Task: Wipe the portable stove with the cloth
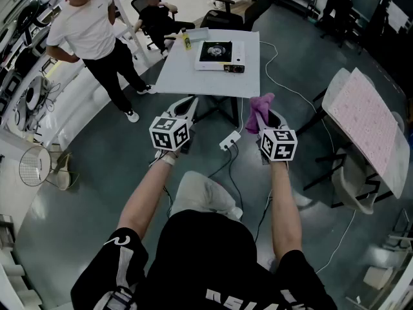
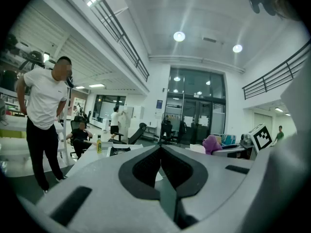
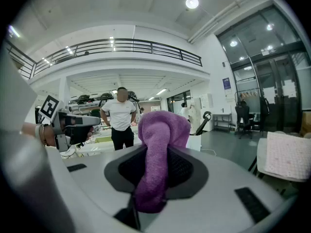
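Note:
The portable stove, white with a black burner, sits at the far side of the white table ahead of me. Both grippers hang in the air short of the table's near edge. A purple cloth sticks up from my right gripper, whose jaws are shut on it; in the right gripper view the cloth fills the gap between the pads. My left gripper is shut with nothing in it, its tips meeting. From the left gripper view the stove shows low on the tabletop.
A person in a white shirt stands left of the table, and another sits behind it. A yellow bottle stands on the table's far left. A power strip and cables lie on the floor. A pink-topped stand is at right.

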### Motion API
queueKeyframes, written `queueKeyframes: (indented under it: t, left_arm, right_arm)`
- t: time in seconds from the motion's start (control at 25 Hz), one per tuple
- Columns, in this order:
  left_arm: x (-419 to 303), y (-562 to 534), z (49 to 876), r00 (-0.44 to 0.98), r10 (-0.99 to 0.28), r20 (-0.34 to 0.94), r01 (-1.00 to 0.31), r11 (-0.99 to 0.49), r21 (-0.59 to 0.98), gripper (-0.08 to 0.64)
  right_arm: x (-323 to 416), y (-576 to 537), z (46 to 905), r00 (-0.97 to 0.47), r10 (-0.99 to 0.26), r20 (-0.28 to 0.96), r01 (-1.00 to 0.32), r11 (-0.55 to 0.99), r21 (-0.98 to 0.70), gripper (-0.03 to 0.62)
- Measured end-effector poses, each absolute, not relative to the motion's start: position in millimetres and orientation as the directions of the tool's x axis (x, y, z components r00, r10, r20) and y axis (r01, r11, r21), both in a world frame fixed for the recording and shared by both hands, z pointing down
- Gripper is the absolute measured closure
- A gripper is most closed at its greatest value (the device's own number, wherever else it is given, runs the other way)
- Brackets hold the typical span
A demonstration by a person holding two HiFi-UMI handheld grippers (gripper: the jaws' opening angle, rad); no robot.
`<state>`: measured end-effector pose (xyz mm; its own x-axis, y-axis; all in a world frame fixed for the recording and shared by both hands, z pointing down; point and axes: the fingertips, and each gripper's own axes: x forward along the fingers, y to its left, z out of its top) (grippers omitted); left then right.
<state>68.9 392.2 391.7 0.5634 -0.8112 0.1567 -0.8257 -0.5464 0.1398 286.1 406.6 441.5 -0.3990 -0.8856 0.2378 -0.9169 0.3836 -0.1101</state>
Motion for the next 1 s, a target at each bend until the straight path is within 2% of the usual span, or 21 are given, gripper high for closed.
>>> queueKeyframes:
  t: [0.64, 1.0]
  left_arm:
    - [53, 341, 410, 0.551, -0.822, 0.143, -0.83, -0.524, 0.189, 0.551]
    - [45, 285, 430, 0.539, -0.827, 0.159, -0.838, -0.506, 0.206, 0.551]
  right_arm:
    - [270, 351, 452, -0.405, -0.876, 0.263, -0.914, 0.397, -0.085, 0.483]
    - [256, 283, 470, -0.431, -0.854, 0.291, -0.901, 0.422, -0.098, 0.483]
